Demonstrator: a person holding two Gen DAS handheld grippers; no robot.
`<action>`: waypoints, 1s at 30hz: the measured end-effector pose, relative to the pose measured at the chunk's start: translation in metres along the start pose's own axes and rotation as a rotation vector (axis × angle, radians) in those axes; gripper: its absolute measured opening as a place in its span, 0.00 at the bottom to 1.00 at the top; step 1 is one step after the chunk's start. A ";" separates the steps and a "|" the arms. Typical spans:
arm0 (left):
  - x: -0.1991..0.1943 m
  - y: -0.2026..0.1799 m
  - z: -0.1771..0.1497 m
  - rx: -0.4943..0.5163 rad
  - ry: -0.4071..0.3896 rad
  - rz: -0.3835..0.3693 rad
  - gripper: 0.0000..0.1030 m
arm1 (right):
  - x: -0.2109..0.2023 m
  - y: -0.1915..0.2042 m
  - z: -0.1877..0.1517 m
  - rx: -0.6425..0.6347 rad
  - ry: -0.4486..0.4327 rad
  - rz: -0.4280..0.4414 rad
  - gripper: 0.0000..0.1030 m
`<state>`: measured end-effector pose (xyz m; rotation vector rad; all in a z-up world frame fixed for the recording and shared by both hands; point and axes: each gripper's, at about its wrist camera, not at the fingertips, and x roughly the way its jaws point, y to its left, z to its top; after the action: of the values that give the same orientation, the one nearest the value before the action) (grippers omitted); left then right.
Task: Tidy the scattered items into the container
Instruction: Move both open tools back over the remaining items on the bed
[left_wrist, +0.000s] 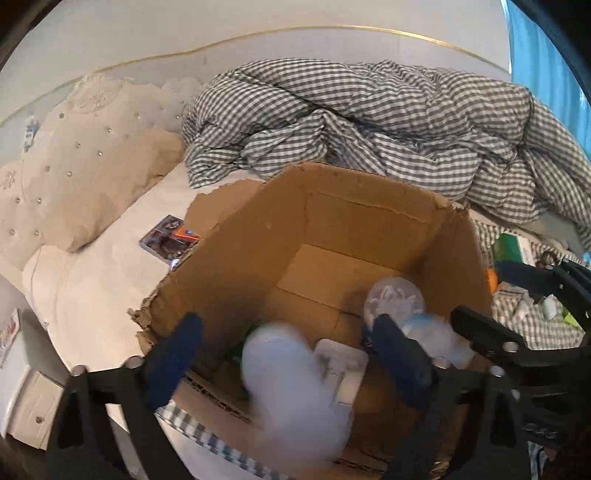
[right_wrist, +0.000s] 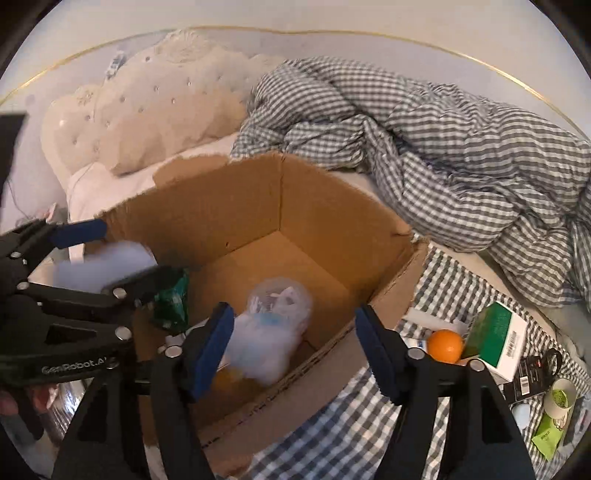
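An open cardboard box (left_wrist: 369, 218) (right_wrist: 229, 206) stands on the bed. My left gripper (left_wrist: 291, 354) is open over its near edge, and a blurred pale-blue packet (left_wrist: 291, 391) (right_wrist: 107, 266) sits between its fingers, seemingly loose. My right gripper (right_wrist: 295, 343) is open and empty over the box's right side. In the box lie a clear plastic bag of white items (right_wrist: 273, 325) (left_wrist: 395, 299), a green packet (right_wrist: 171, 299) and a white flat item (left_wrist: 341, 365). An orange (right_wrist: 445, 345), a green-and-white box (right_wrist: 498, 336) and small packets (right_wrist: 550, 435) lie on the checked sheet at right.
A rumpled grey checked duvet (left_wrist: 369, 122) (right_wrist: 424, 147) is heaped behind the box. A beige pillow (left_wrist: 107, 188) and tufted headboard (right_wrist: 147, 99) are at left. A colourful card pack (left_wrist: 168, 236) lies on the white sheet. A paper cup (right_wrist: 561, 398) stands at right.
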<state>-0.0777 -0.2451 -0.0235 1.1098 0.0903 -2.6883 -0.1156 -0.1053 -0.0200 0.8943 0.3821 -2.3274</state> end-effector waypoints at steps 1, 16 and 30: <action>-0.005 -0.005 0.001 0.008 -0.007 -0.009 0.95 | -0.008 -0.006 0.000 0.011 -0.017 -0.002 0.70; -0.060 -0.203 -0.013 0.261 -0.076 -0.278 1.00 | -0.153 -0.195 -0.110 0.327 -0.118 -0.276 0.76; 0.035 -0.331 -0.069 0.299 0.081 -0.307 1.00 | -0.143 -0.369 -0.247 0.622 0.081 -0.446 0.76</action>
<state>-0.1317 0.0797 -0.1076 1.3925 -0.1455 -2.9994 -0.1401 0.3562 -0.0854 1.2977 -0.1505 -2.8946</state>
